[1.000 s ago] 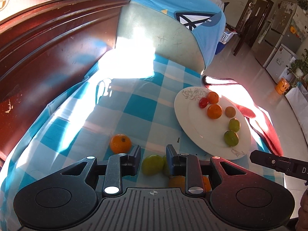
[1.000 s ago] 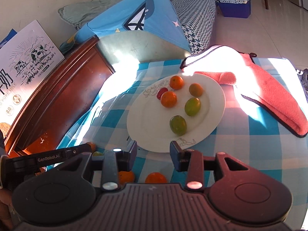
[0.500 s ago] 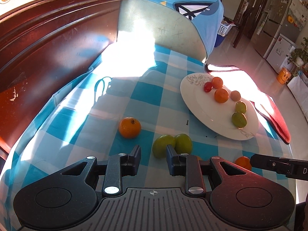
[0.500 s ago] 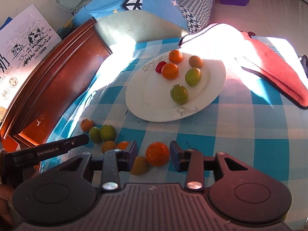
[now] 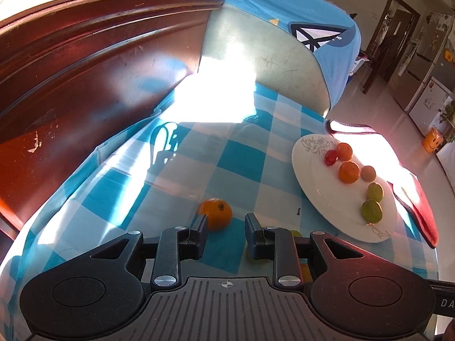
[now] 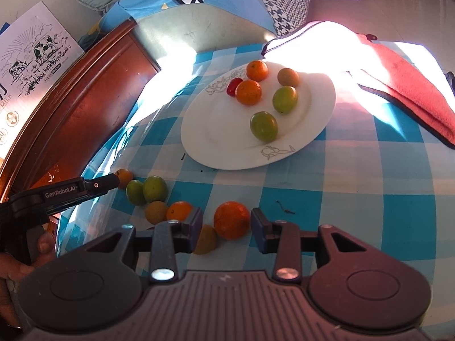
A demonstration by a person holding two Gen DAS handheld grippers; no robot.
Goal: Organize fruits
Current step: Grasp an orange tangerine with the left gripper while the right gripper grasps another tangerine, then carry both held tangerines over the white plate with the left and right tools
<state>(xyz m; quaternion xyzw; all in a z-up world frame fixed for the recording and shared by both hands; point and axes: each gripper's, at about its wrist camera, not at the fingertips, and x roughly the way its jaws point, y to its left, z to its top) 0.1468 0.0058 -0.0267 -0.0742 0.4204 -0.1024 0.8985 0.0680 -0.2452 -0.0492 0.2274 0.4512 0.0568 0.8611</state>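
Note:
A white plate on the blue checked cloth holds several fruits: oranges, green ones, a brown one and a red one. Loose fruits lie on the cloth before it. My right gripper is open with a big orange between its fingers, not pinched. A yellowish fruit lies just left of it. My left gripper is open; a small orange sits at its left fingertip. Two green fruits lie near the left gripper's tip.
A dark wooden headboard runs along the left. A red towel lies right of the plate. A blue cushion and a milk carton box stand behind. The table edge falls off at the right.
My right gripper has drawn back and down until the big orange lies between its fingers. My left gripper has shifted left, from the green fruits to the small orange.

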